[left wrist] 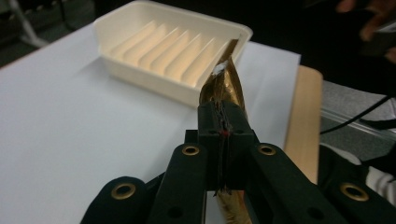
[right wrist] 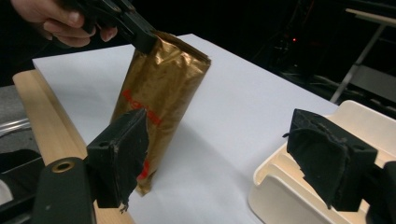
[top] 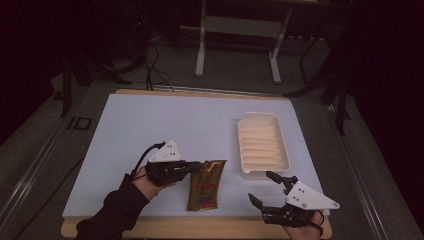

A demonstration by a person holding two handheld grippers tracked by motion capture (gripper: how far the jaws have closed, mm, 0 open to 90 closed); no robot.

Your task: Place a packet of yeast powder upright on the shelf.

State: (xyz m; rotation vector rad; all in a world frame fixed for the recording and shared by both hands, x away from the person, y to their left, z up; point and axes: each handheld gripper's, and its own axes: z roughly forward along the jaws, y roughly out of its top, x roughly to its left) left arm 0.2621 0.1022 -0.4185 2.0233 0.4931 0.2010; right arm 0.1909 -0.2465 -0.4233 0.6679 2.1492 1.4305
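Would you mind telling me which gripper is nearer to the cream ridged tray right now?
Right. The right gripper hovers open just off the near corner of the cream tray, not touching it. The left gripper is farther off to the tray's left, shut on the gold pouch.

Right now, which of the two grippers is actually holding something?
The left gripper: its jaws are clamped on the gold packet's top edge. The right gripper is open, holding nothing.

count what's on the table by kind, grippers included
gold foil pouch: 1
cream ribbed tray: 1
hand-held gripper: 2, left hand-held gripper and right hand-held gripper
total: 4
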